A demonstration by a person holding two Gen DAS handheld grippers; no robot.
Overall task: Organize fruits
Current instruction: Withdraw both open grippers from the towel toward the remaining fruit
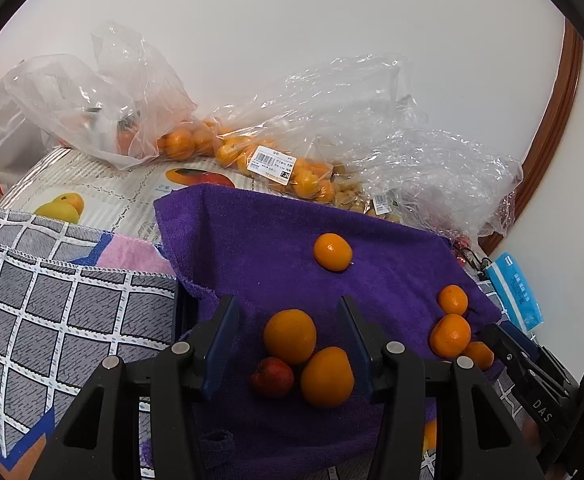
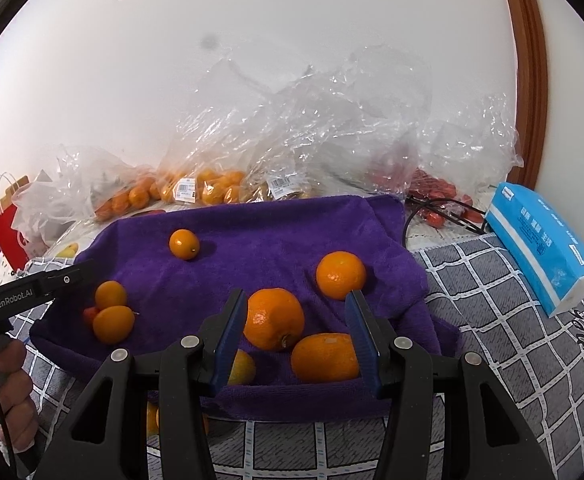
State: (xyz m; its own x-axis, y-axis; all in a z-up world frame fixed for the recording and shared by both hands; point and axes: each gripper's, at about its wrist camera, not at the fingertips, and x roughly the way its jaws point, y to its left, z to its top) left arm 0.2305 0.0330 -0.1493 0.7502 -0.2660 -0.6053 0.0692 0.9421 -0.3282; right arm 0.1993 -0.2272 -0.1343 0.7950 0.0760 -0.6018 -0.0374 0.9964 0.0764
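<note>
A grey checked cloth (image 2: 503,344) is covering the worktop, and a purple towel (image 1: 260,240) is lying spread over it, carrying the loose fruit. Along the far edge, crumpled clear plastic bags (image 2: 311,128) are leaning against the white wall, some holding small oranges and red fruit, and a blue tissue pack (image 2: 539,248) is sitting at the right. The left claw (image 1: 288,336) is hovering over the near left part of the towel with its jaws spread and nothing pinched; a round orange (image 1: 290,336) is lying on the towel right between its tips, with a second orange (image 1: 327,377) and a small red fruit (image 1: 272,377) touching it just nearer to the camera. The right claw (image 2: 295,320) is likewise standing spread and gripping nothing; a large orange (image 2: 274,318) is sitting between its fingers, close beside the left finger (image 2: 232,320), though whether that finger is touching it cannot be told. Another orange (image 2: 323,358) is resting just nearer, against the right finger, and a third orange (image 2: 340,275) is lying just beyond the right fingertip. A lone small orange (image 2: 184,244) is sitting well apart, toward the far left of the towel. At the left edge of the right wrist view, a hand (image 2: 12,396) is holding the grip of the other tool.
</note>
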